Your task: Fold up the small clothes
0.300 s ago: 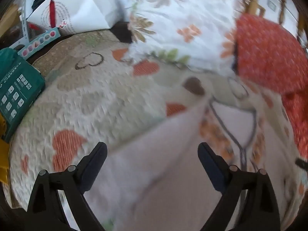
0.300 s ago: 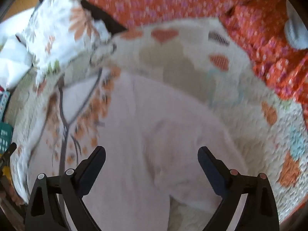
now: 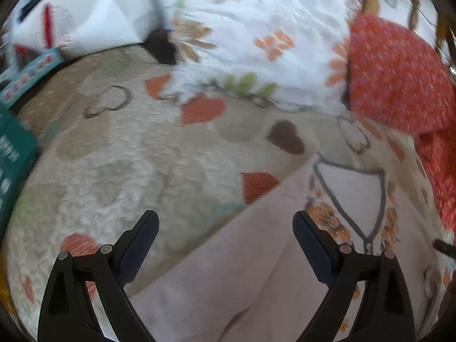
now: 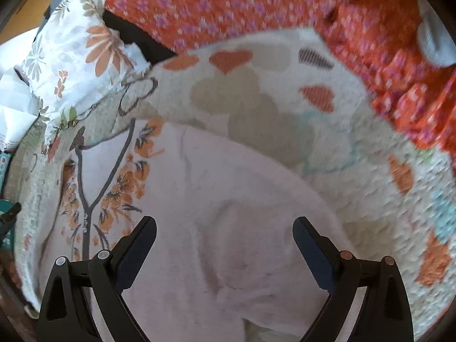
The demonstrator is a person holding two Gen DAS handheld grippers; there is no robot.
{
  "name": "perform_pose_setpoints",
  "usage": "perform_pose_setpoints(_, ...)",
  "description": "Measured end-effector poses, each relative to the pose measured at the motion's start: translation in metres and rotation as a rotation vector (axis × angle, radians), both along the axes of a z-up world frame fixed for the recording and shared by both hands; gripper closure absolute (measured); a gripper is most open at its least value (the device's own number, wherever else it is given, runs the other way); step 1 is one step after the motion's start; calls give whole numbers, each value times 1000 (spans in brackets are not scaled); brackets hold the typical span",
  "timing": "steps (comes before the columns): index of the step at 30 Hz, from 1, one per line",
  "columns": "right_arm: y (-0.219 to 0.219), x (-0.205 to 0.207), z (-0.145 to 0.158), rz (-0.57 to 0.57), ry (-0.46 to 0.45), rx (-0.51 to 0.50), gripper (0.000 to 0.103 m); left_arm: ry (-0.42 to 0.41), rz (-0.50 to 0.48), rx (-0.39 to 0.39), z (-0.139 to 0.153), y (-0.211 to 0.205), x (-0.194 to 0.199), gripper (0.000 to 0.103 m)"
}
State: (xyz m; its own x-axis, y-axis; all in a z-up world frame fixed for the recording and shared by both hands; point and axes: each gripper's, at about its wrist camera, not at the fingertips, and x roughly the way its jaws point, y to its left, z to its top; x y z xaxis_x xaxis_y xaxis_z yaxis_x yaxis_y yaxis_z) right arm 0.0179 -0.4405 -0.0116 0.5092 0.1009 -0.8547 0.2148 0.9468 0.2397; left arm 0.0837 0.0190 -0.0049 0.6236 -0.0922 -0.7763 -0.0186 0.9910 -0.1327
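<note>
A pale pink small garment (image 3: 250, 270) with a grey neckline and orange flower print lies spread on a heart-patterned quilt (image 3: 128, 156). In the right wrist view the garment (image 4: 228, 213) fills the middle, its neckline at the left. My left gripper (image 3: 225, 225) is open and empty above the garment's left edge. My right gripper (image 4: 225, 228) is open and empty above the garment's plain pink part. The other gripper's tip (image 4: 8, 213) shows at the left edge of the right wrist view.
A white floral pillow (image 3: 256, 37) and a red floral pillow (image 3: 399, 77) lie at the far side. A teal box (image 3: 14, 154) and a white bag (image 3: 85, 20) sit at the left. Red floral fabric (image 4: 242, 5) borders the quilt (image 4: 370, 185).
The left gripper has shifted left, so the garment sits further right and lower in its view. The right wrist view is almost unchanged.
</note>
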Motion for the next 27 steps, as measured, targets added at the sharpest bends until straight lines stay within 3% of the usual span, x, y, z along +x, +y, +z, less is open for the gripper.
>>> perform_pose_setpoints(4,17,9,-12,42,5,-5,5,51,-112,7,-15,-32,5,8)
perform_pose_setpoints(11,53,-2,-20,179,3,-95,5,104,-226,195,-30,-65,-10,8)
perform_pose_setpoints(12,55,2,-16,202,49,-86,5,114,-230,229,-33,-66,-11,8)
perform_pose_setpoints(13,62,6,-15,228,81,-140,5,118,-231,257,-36,-65,-12,8)
perform_pose_setpoints(21,87,-17,-13,339,-15,-506,5,156,-207,318,-48,-47,-16,13)
perform_pose_setpoints(25,92,-20,-19,356,-30,-534,5,190,-181,322,-53,-40,-14,29)
perform_pose_setpoints(27,95,-19,-20,359,-37,-532,5,197,-181,315,-54,-37,-14,30)
